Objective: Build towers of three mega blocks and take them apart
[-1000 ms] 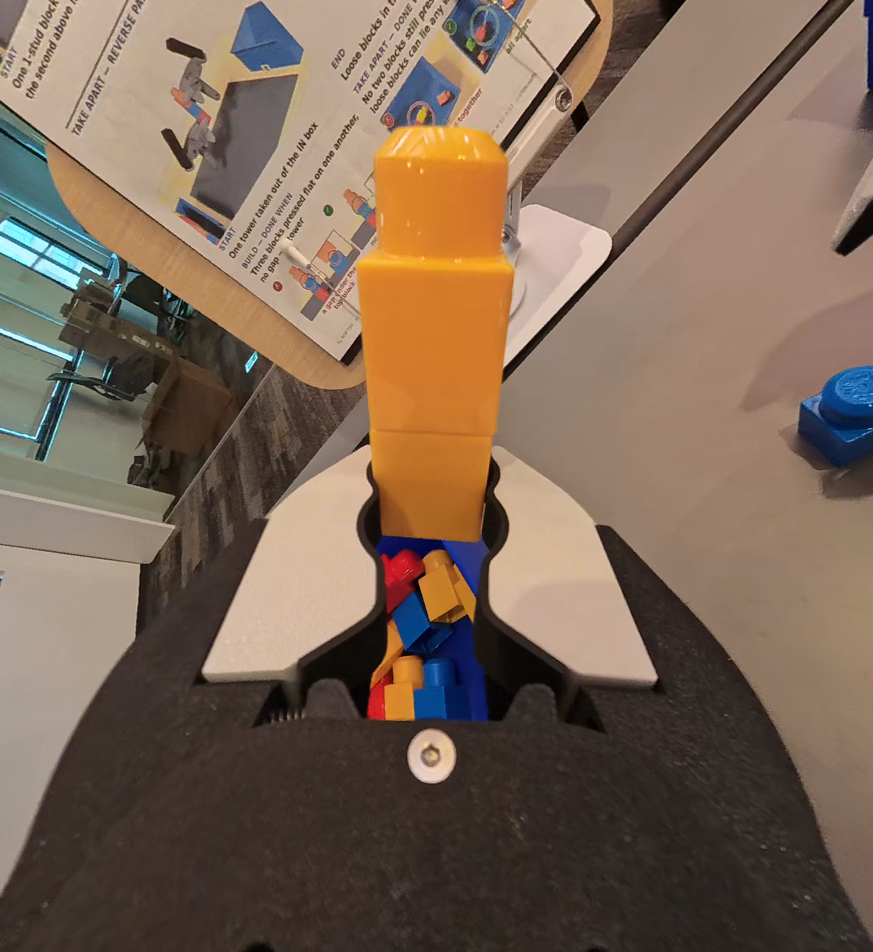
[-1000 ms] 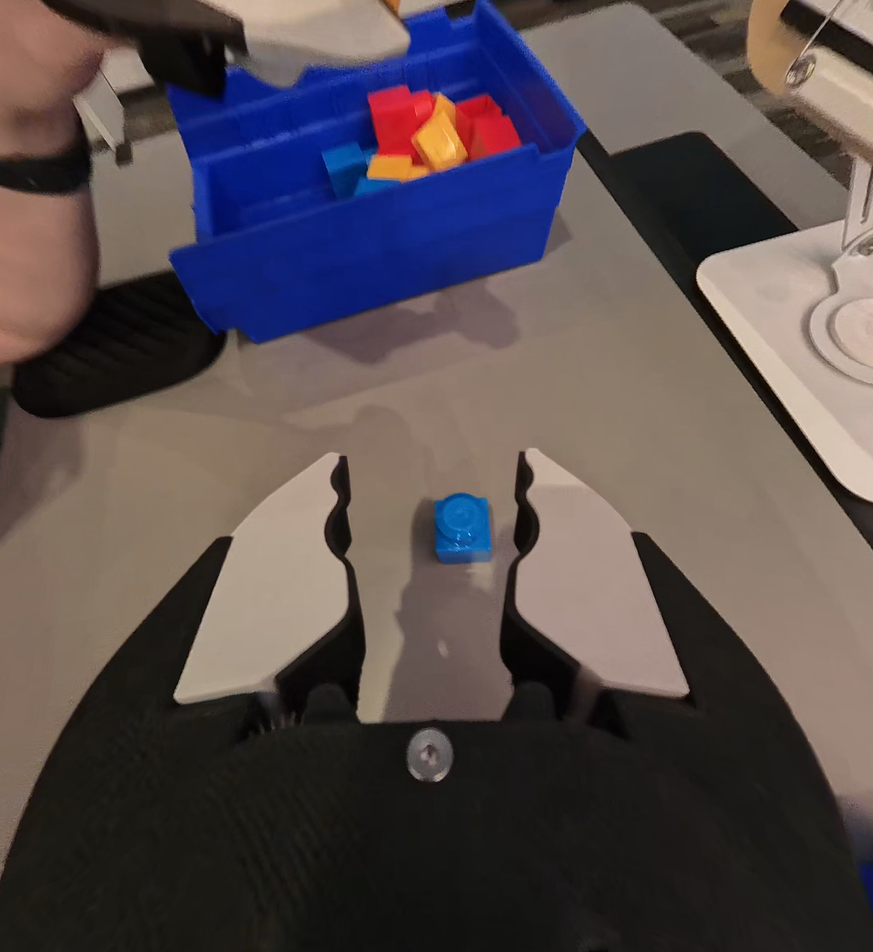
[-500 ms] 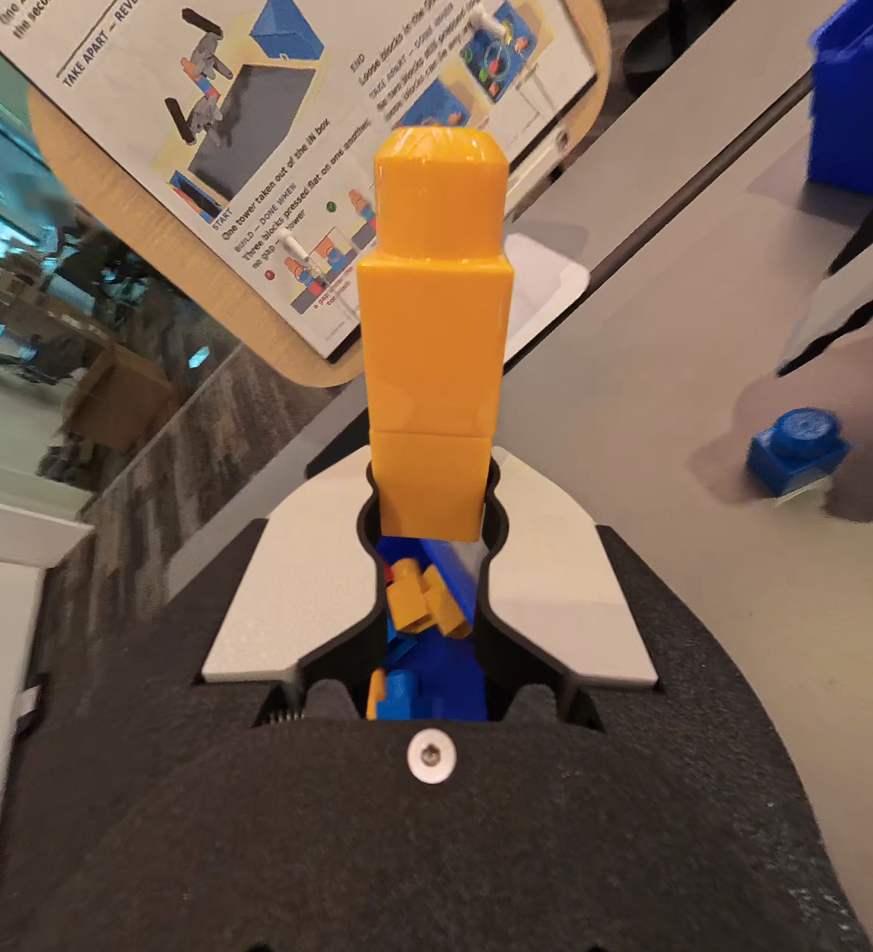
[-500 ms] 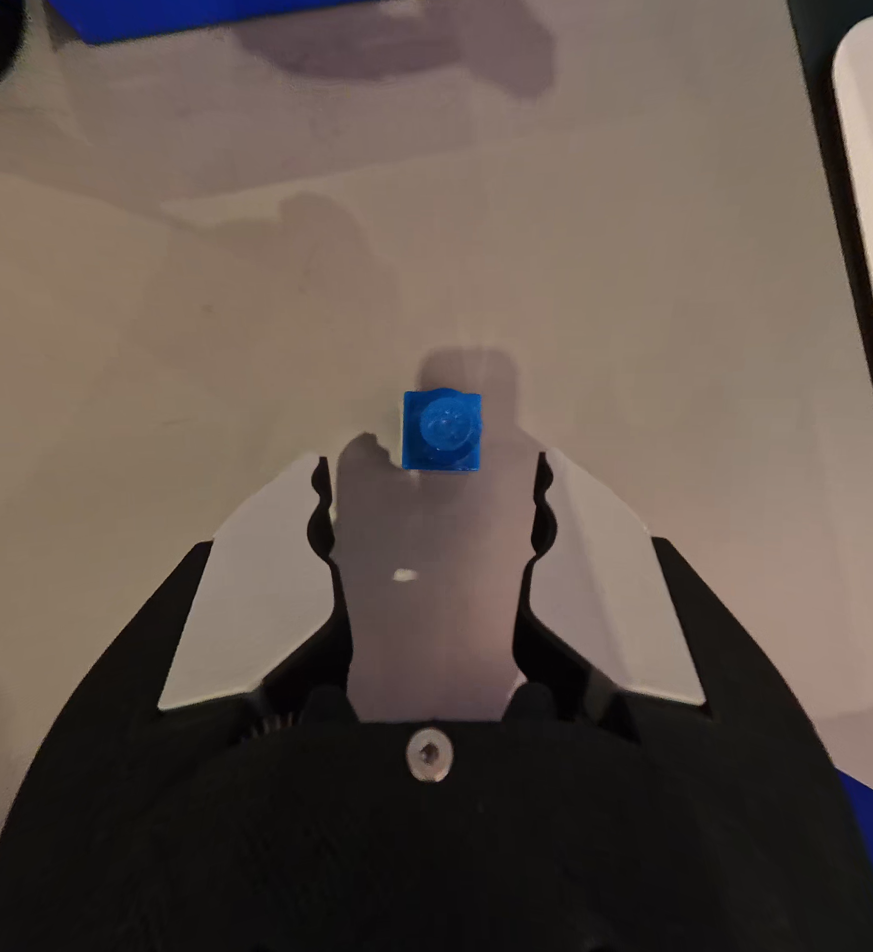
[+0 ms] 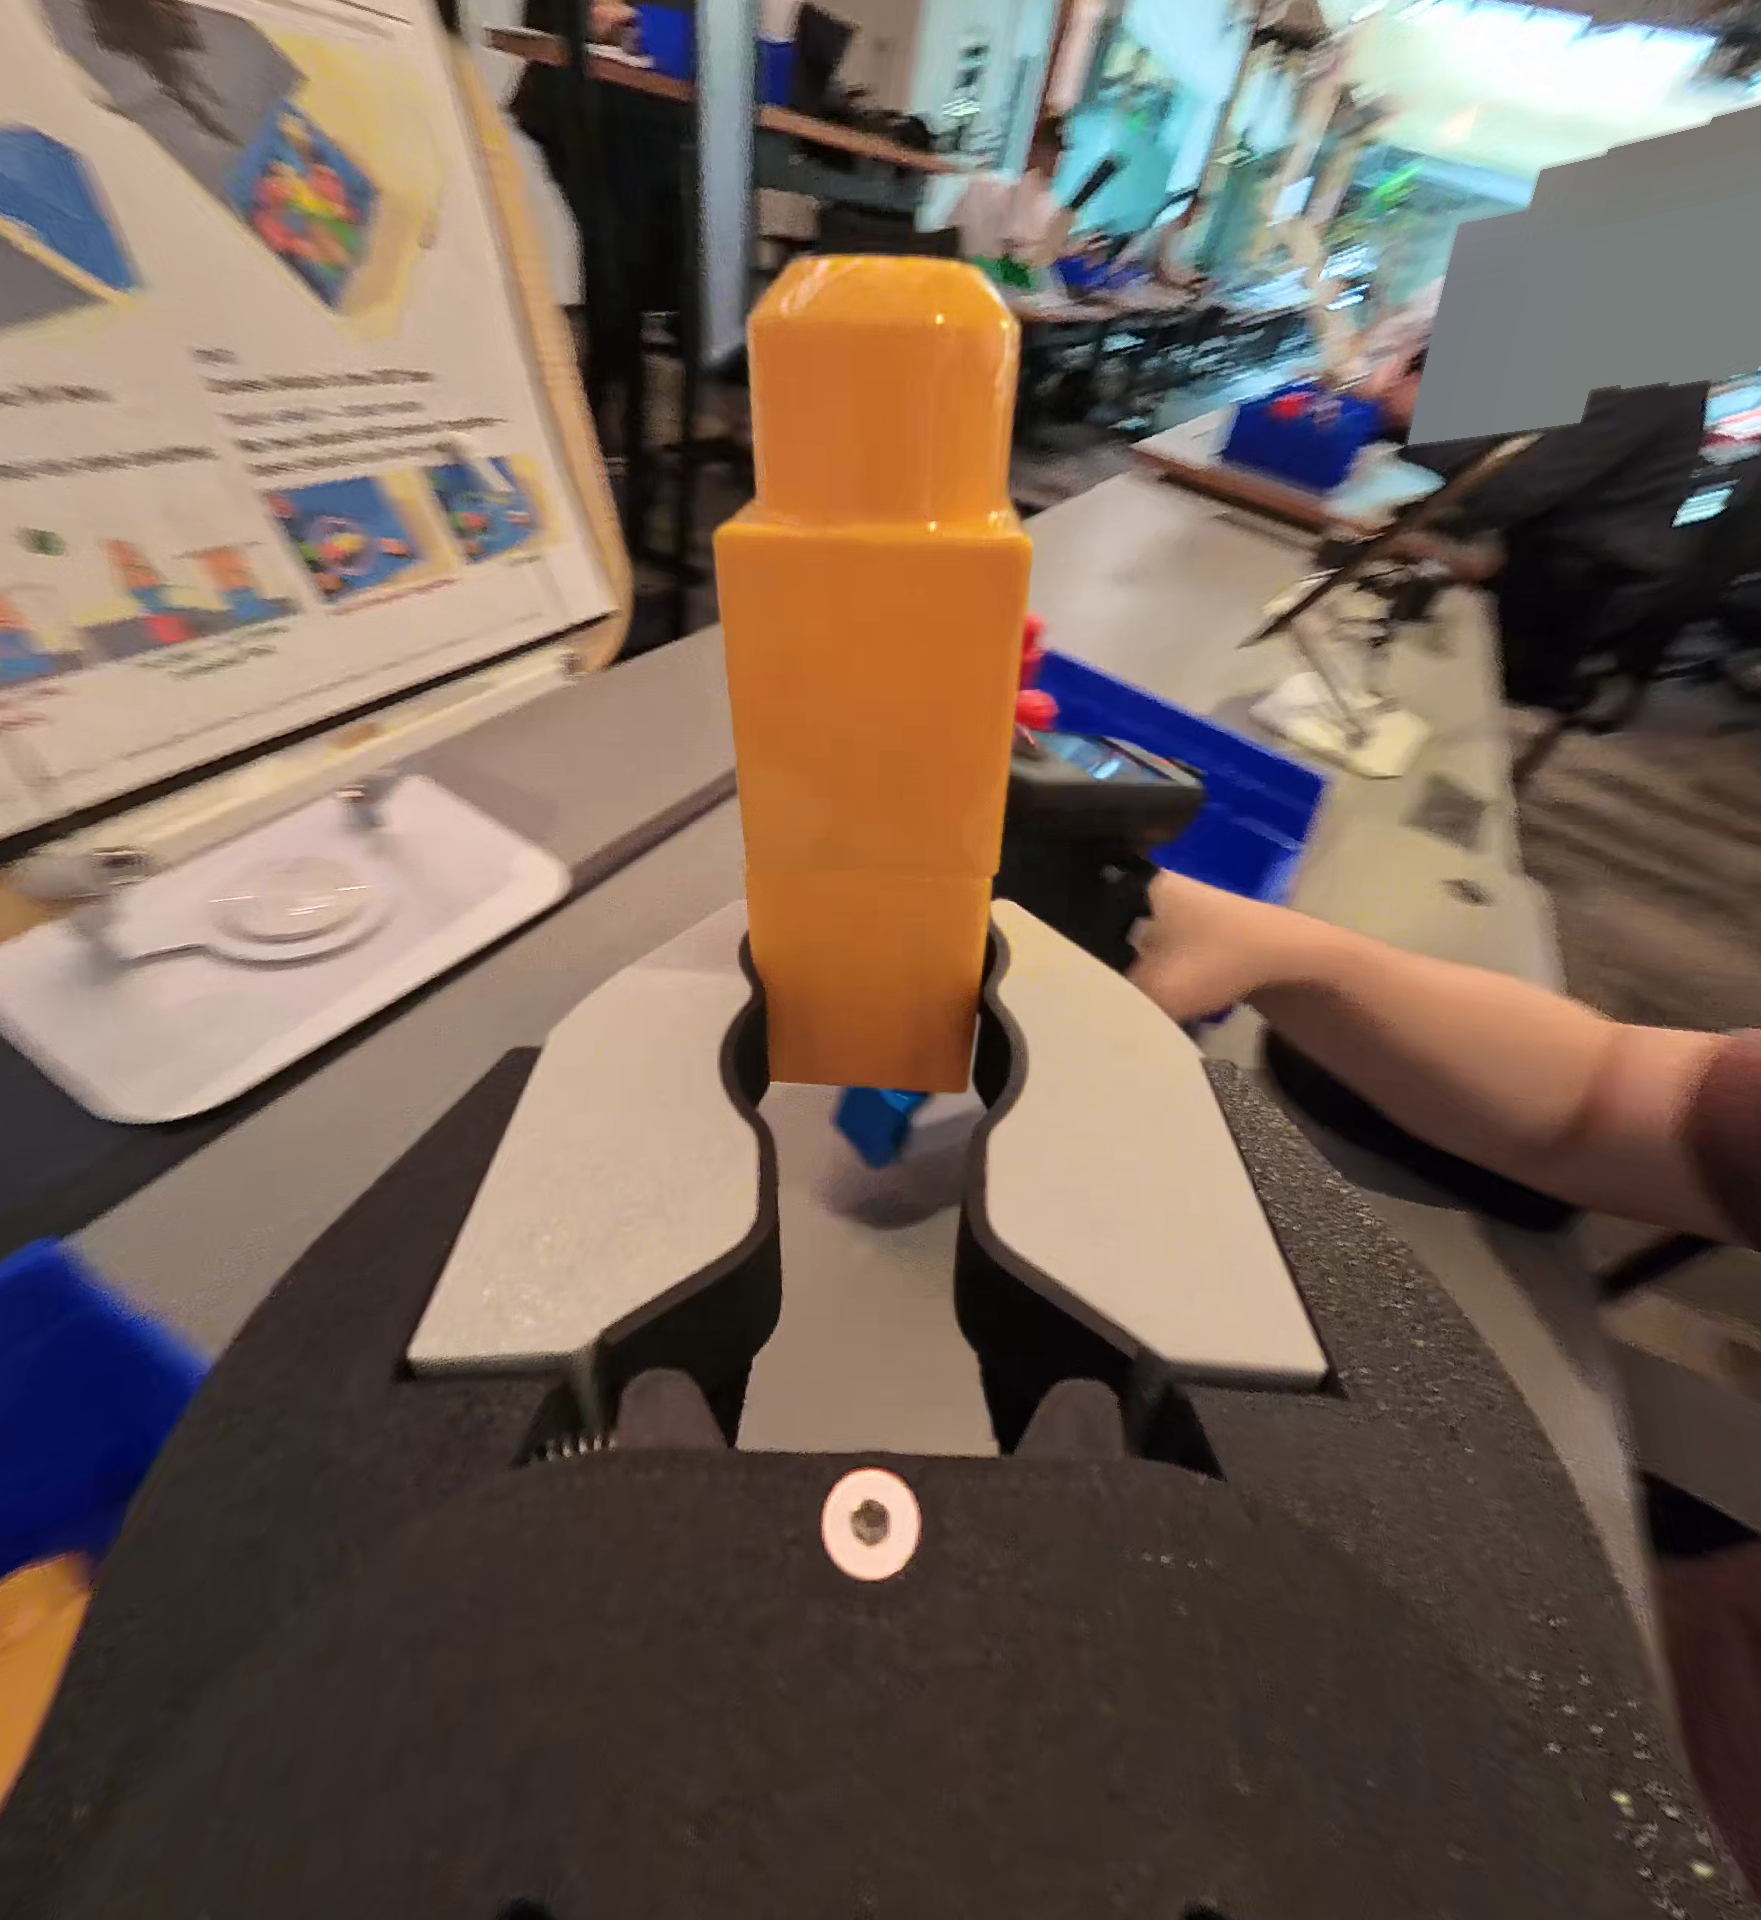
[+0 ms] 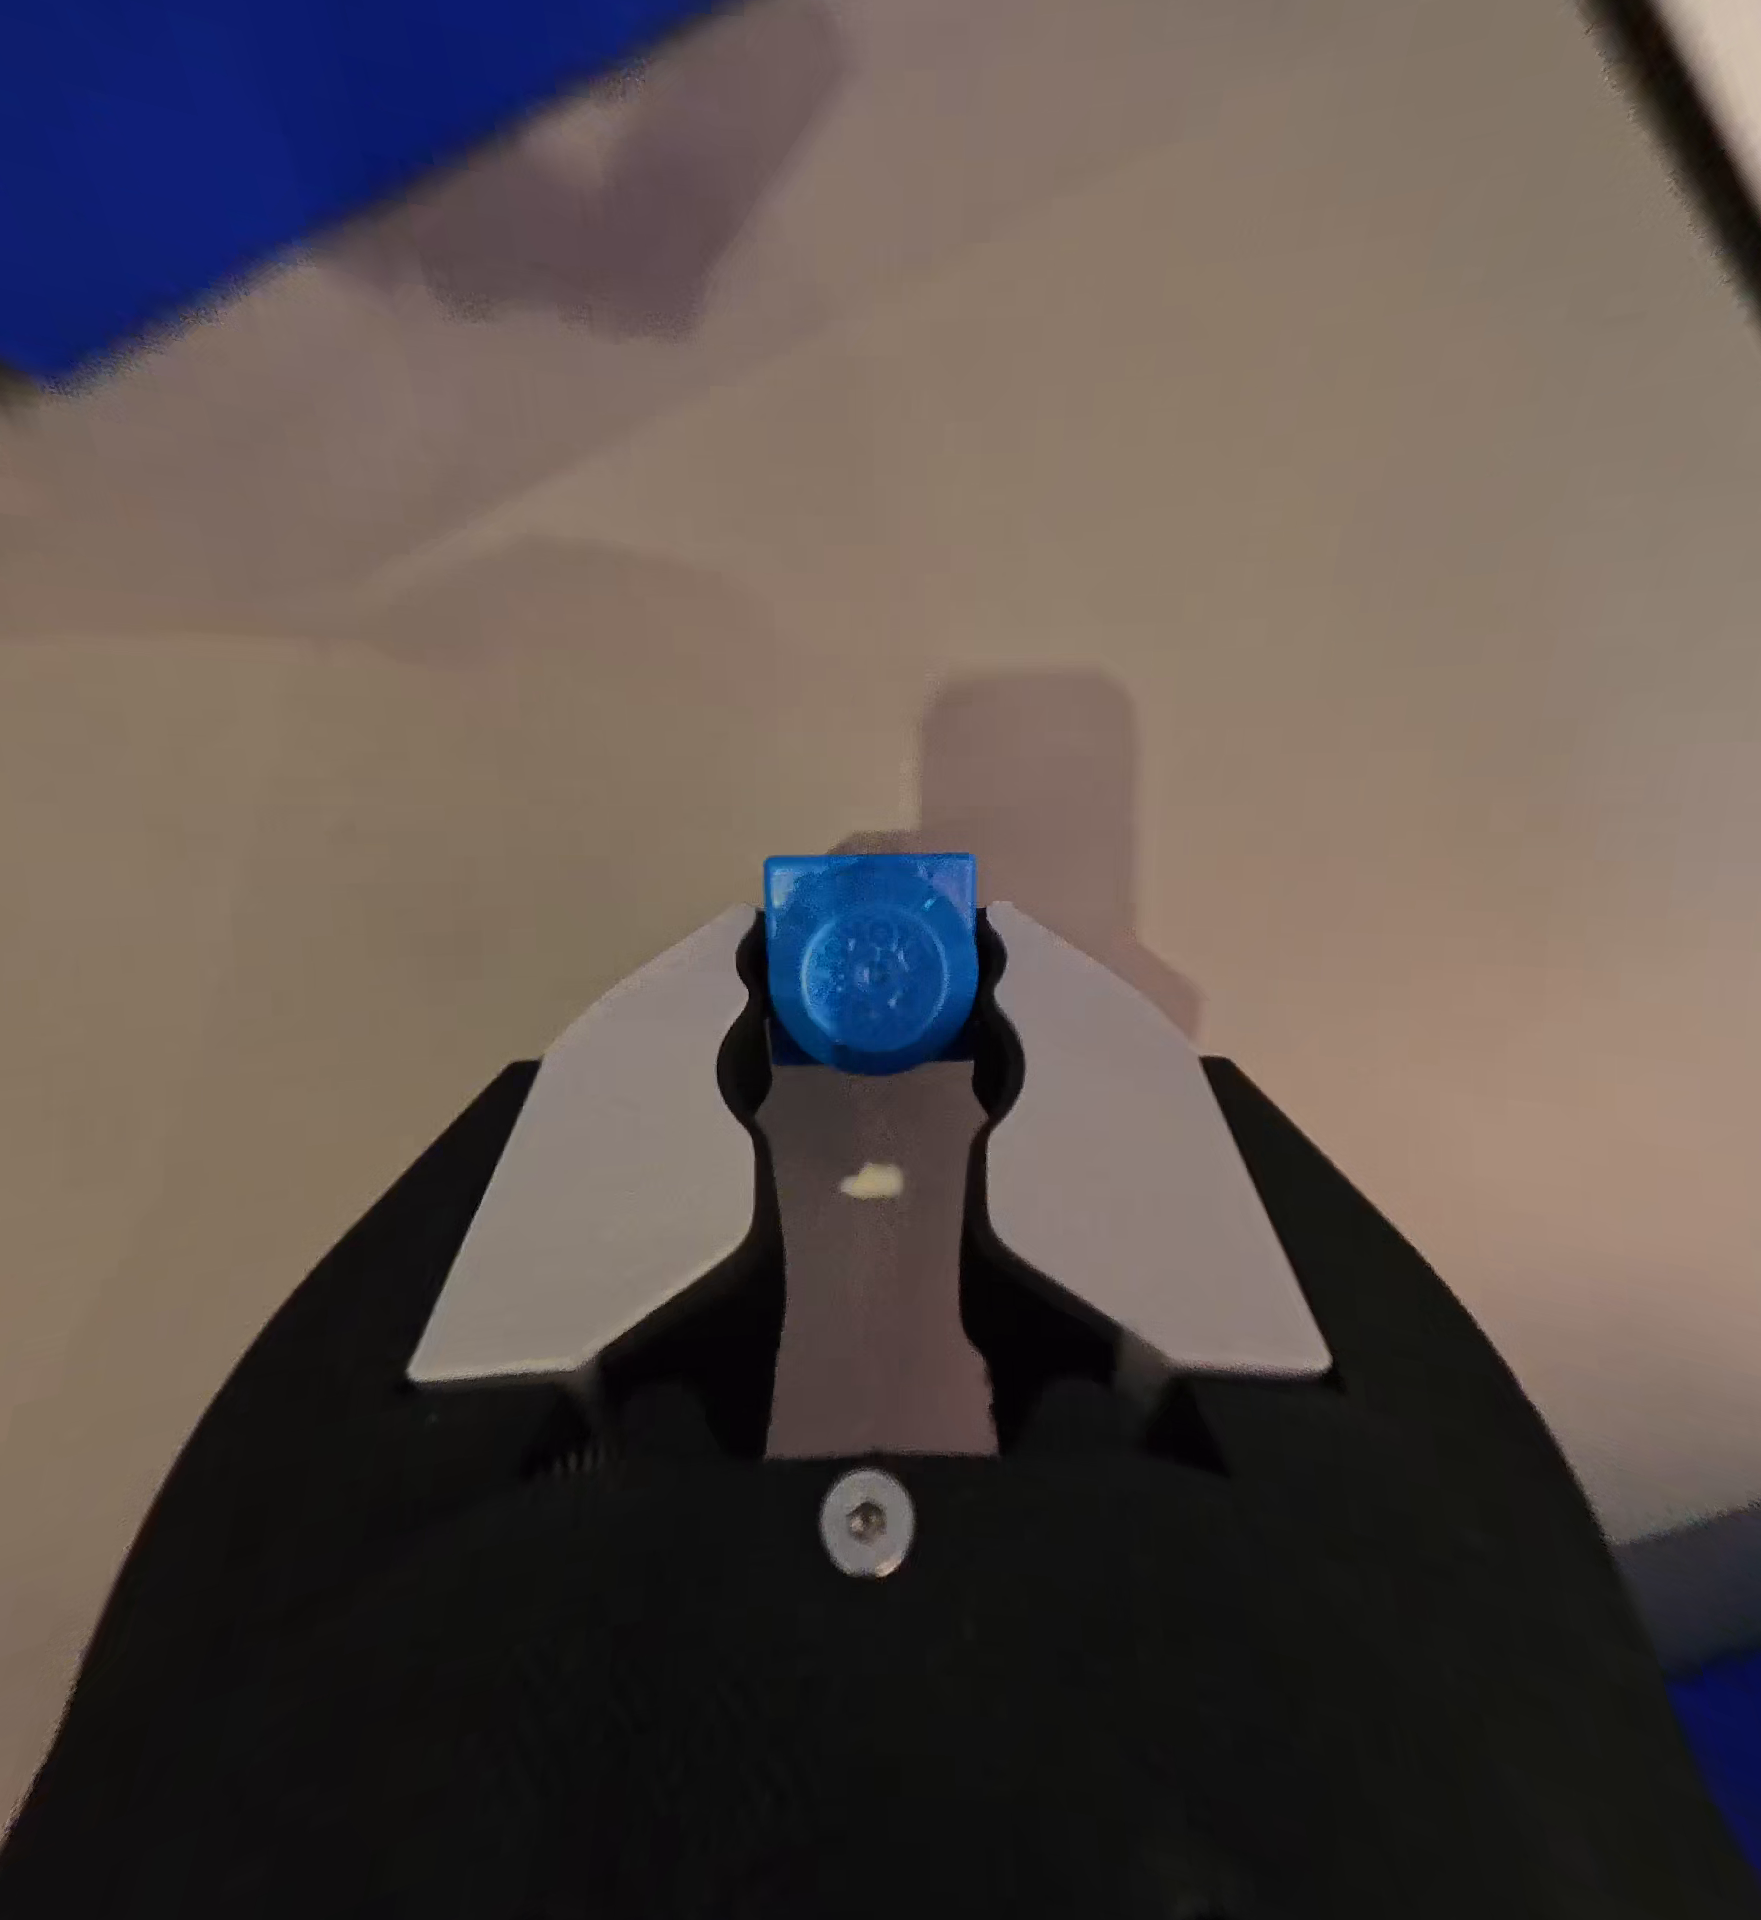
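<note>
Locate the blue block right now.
Right wrist view, centre: the blue block sits stud-up between the right gripper fingertips, pads against its sides, over the grey table.

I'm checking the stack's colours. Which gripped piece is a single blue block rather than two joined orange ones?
The blue block in the right gripper; the left gripper grips the orange stack.

Left tool [image 5: 868, 997] and right tool [image 6: 868, 977] each clamped on a block.

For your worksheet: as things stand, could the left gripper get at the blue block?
Probably not: the left gripper is shut on the orange two-block stack, and the right gripper already clamps the blue block.
</note>
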### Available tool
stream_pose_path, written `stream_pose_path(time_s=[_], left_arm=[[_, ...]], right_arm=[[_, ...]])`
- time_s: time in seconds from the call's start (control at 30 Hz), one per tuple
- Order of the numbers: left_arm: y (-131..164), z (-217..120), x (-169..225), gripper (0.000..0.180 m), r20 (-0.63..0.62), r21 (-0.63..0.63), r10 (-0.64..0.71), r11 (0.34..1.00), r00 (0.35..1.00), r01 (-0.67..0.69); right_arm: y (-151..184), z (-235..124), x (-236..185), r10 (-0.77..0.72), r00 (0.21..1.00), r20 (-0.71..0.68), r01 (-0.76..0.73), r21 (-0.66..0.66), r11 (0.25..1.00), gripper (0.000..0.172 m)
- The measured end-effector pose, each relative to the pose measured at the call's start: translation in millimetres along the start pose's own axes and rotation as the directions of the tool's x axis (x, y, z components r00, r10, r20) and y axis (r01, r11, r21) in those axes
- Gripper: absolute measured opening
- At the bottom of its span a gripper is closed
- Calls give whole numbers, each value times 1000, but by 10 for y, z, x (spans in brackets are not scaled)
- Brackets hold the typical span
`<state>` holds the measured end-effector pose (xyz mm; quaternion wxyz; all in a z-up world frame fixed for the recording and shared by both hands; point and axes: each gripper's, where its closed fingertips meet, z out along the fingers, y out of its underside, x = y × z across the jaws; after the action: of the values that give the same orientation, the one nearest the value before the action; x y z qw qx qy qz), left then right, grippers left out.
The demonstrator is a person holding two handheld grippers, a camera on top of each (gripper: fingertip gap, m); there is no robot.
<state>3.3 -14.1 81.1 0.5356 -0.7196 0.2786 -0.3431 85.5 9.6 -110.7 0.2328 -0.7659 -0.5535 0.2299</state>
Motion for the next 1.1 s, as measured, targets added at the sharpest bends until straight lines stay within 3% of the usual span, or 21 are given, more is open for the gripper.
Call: stream_pose_path(time_s=[0.1, 0.17, 0.27, 0.37, 0.57, 0.7, 0.97, 1.1], left_arm=[[13, 71, 207, 36, -193, 11, -78, 997, 978, 82], [113, 144, 365, 36, -301, -58, -121, 992, 946, 109], [422, 296, 521, 36, -347, -220, -115, 975, 931, 39], [758, 430, 666, 36, -372, -366, -80, 928, 925, -67], [1125, 526, 957, 36, -450, -502, -73, 845, 890, -184], [1161, 513, 990, 36, -446, -525, -62, 827, 893, -204], [1467, 351, 1043, 35, -492, -646, -50, 690, 869, -326], [1564, 346, 1037, 35, -481, -686, -67, 649, 874, -328]], right_arm=[[-370, -459, -56, 72, 995, 73, -87, 223, 971, 36], [-596, -907, -127, 69, 987, 147, -120, 378, 918, 36], [-829, -1666, -299, 2, 961, 276, -170, 589, 790, 36], [-845, -2102, -509, -97, 924, 371, -185, 654, 734, 36], [-734, -1858, -607, -107, 909, 404, -141, 538, 831, 36], [-550, -1621, -730, -103, 881, 462, -95, 386, 918, 36], [-264, -1355, -957, -161, 871, 464, 74, 201, 977, 36], [-161, -1248, -954, -195, 897, 397, 156, 128, 979, 36]])
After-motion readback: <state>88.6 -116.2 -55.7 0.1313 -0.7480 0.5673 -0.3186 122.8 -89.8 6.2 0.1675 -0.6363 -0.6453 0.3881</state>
